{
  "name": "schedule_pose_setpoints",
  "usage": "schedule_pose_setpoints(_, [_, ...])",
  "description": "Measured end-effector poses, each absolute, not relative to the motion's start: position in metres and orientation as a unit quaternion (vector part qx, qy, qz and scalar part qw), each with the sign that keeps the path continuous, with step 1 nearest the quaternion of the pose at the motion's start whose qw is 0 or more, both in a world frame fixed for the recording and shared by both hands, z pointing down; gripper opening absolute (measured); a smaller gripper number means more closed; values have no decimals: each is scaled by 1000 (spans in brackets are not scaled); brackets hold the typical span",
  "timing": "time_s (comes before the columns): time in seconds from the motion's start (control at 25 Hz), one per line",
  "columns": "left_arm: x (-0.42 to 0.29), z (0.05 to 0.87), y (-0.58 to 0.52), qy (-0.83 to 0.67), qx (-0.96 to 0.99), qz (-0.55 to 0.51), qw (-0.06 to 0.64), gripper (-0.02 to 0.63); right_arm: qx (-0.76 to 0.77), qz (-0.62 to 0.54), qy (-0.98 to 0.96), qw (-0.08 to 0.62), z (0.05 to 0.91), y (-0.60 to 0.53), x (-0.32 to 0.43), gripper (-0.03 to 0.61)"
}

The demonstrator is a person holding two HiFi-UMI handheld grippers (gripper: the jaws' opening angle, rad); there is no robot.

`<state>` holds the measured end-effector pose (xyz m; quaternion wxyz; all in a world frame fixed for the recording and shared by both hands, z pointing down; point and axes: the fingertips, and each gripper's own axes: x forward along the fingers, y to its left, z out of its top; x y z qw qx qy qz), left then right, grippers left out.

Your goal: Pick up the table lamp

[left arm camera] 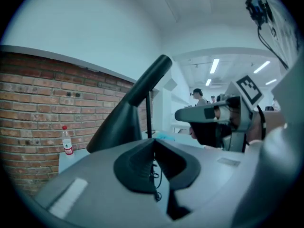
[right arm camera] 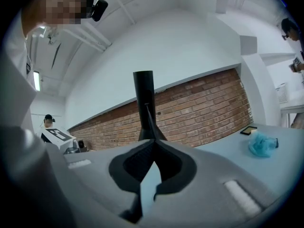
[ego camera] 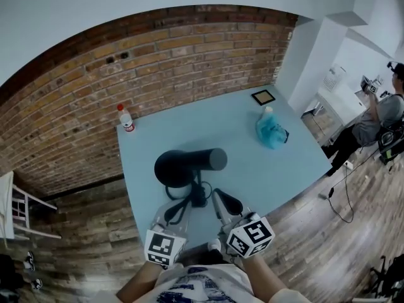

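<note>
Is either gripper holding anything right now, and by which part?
Nothing is held. The left gripper and the right gripper both have jaws shut and empty; the table lamp stands free just ahead of them.

Table lamp (left arm camera: 121,122) foot out of sight in both gripper views; bottle (ego camera: 125,119) label illegible

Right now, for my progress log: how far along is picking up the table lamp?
Done: nothing yet; the table lamp stands on the blue table. In hand: left gripper and right gripper point at it from the near edge, jaws together. Left: open, close on the lamp, lift.
</note>
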<state>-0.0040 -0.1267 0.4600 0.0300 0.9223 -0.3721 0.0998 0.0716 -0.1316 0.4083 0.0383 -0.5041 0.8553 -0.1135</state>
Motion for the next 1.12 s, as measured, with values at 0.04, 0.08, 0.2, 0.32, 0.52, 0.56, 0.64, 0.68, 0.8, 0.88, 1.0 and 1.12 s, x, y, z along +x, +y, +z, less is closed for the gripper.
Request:
schedule_pose_setpoints(0.04, [-2, 461, -130, -380, 919, 101, 31, -8, -495, -114, 861, 37, 409, -136, 73, -2])
schedule_pose_setpoints(0.08, [-2, 462, -134, -389, 915, 102, 32, -8, -486, -115, 866, 35, 411, -141, 73, -1])
schedule_pose_setpoints(0.2, [0, 465, -142, -416, 902, 104, 38, -8, -456, -119, 882, 28, 414, -153, 72, 0])
schedule_pose_setpoints(0.32, [2, 465, -147, -442, 890, 104, 44, -8, -423, -118, 898, 23, 412, -163, 70, 0])
schedule_pose_setpoints(0.52, [4, 471, -153, -485, 868, 100, 50, -8, -375, -111, 920, 14, 415, -173, 69, 2])
schedule_pose_setpoints(0.56, [4, 473, -153, -493, 863, 100, 52, -8, -364, -112, 925, 13, 417, -174, 68, 2])
schedule_pose_setpoints(0.64, [3, 477, -153, -507, 854, 101, 56, -8, -346, -114, 931, 12, 418, -176, 67, 37])
schedule_pose_setpoints(0.68, [3, 479, -152, -512, 851, 102, 58, -8, -339, -115, 934, 12, 419, -177, 67, 37])
schedule_pose_setpoints(0.8, [2, 482, -153, -523, 844, 98, 63, -8, -317, -115, 941, 14, 417, -182, 62, 61])
schedule_pose_setpoints(0.88, [-1, 483, -156, -526, 842, 99, 64, -8, -302, -111, 947, 21, 412, -185, 57, 75])
schedule_pose_setpoints(1.0, [-4, 487, -162, -526, 842, 104, 65, -8, -283, -104, 953, 37, 401, -187, 53, 126])
schedule_pose_setpoints(1.12, [-4, 488, -168, -528, 841, 104, 63, -8, -269, -95, 958, 35, 395, -191, 50, 140])
